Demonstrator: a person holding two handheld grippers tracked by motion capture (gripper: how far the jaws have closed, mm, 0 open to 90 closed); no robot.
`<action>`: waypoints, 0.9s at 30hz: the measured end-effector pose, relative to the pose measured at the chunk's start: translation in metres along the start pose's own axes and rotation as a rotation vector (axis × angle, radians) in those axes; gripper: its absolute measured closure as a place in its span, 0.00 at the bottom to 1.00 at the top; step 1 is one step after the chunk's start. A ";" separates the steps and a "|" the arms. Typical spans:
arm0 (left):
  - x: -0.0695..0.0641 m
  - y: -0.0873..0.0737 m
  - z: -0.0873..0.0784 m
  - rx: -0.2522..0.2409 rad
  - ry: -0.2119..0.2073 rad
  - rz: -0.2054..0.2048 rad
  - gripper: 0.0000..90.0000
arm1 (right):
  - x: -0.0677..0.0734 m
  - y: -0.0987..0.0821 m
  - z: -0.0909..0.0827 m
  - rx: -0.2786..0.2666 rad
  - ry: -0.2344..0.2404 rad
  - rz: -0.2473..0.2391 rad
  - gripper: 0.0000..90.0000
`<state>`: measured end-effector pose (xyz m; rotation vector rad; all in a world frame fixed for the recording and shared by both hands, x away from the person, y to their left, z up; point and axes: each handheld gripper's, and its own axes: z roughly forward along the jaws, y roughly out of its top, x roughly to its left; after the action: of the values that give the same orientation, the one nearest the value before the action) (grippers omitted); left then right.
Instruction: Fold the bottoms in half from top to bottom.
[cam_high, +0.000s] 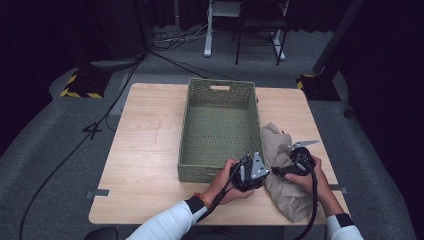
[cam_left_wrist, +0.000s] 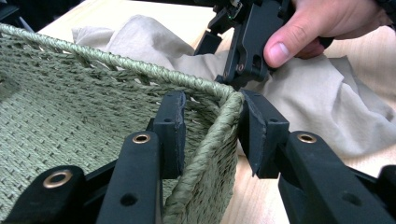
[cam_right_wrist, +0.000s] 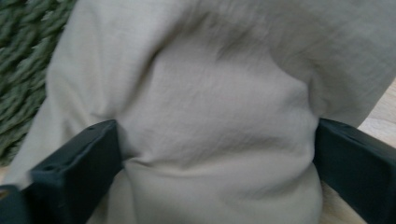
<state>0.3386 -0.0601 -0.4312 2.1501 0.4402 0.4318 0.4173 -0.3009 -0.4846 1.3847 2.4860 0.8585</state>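
- Two things in hand: a beige cloth (cam_high: 282, 172) and a green woven basket (cam_high: 218, 125), lying side by side on the wooden table (cam_high: 145, 150).
- Cloth: crumpled in a long heap at the near right of the table, just right of the basket and touching its right wall, as seen from the high view.
- From the right gripper view, close up: cloth (cam_right_wrist: 215, 121) bulging between the two black jaws, both pressed into the fabric at either side, a strip of green weave (cam_right_wrist: 23, 70) at the far left; right gripper (cam_right_wrist: 217, 149) spread wide around the bunched cloth.
- From the high view, by contrast: right gripper (cam_high: 295, 162) just a dark shape on top of the heap, held by the right hand (cam_high: 312, 180), jaw spacing not readable there.
- From the left gripper view: basket rim (cam_left_wrist: 212, 135) at the near right corner standing between the jaws, one jaw inside the basket, the other outside; left gripper (cam_left_wrist: 210, 135) partly spread, astride the corner wall, outer jaw against the weave, a sliver of gap at the inner one.
- Same view, farther off: right gripper (cam_left_wrist: 245, 44) with fingers (cam_left_wrist: 285, 46) around it, tips down on the cloth (cam_left_wrist: 322, 102) beyond the rim.
- From the high view: left gripper (cam_high: 250, 172) at the basket's near right corner, left hand (cam_high: 227, 182) behind it, white sleeve (cam_high: 167, 222) coming in from the bottom edge.
- Farther out, high view alone: grey floor (cam_high: 50, 150) around the table, black cables (cam_high: 90, 130) trailing across it at the left.
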 end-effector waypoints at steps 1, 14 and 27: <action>0.000 0.000 0.000 0.000 -0.007 0.002 0.66 | 0.001 0.000 -0.001 0.002 0.002 -0.009 0.10; 0.000 0.004 -0.069 -0.103 -0.120 0.092 0.23 | 0.004 0.000 -0.007 0.005 0.031 -0.009 0.37; 0.002 -0.099 -0.116 0.109 -0.150 0.116 0.18 | 0.002 -0.006 -0.013 -0.042 0.075 0.008 0.56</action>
<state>0.2720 0.0760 -0.4474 2.3026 0.2609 0.3137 0.4070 -0.3070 -0.4770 1.3744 2.5033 0.9751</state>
